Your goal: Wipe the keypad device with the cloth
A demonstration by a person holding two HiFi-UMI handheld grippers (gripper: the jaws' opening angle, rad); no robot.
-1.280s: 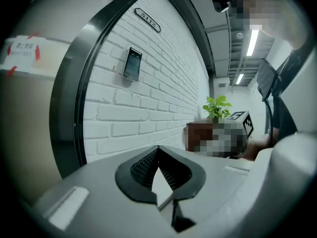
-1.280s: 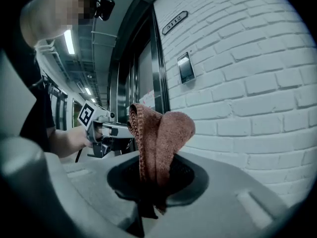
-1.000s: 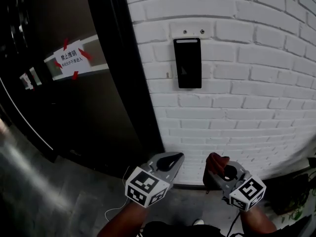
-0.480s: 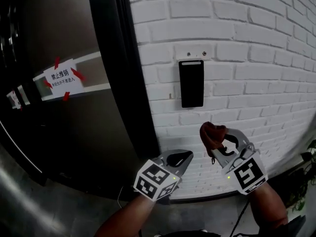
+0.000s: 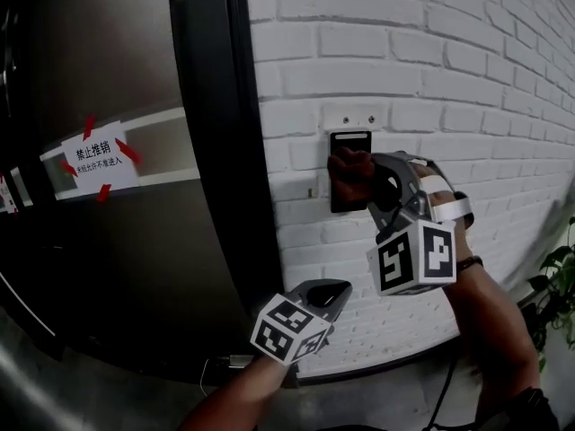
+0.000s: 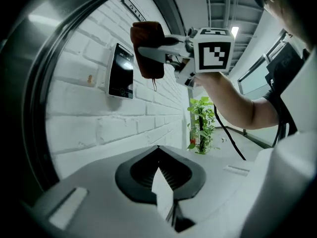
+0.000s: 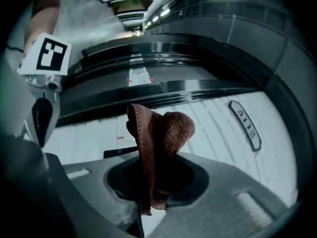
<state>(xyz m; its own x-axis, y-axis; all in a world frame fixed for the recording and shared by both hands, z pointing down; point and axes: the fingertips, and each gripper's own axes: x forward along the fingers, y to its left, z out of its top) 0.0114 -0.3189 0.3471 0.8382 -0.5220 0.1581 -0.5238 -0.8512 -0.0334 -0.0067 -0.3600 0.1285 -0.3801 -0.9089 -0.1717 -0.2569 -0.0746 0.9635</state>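
On the white brick wall (image 5: 449, 88), near its edge at the dark door frame (image 5: 211, 151), sits the keypad device (image 5: 350, 140). The brown cloth (image 5: 349, 176) is just before its upper half, pinched in the right gripper (image 5: 364, 180). The left gripper (image 5: 331, 288) hangs low, jaws together, empty. Best to press the wad flat and stroke lightly downward: the device stands upright, face outward.

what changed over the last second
The right gripper rose from low down, carrying the cloth up in front of the keypad device. The cloth stayed clamped in it; the left gripper stayed low, shut and empty.
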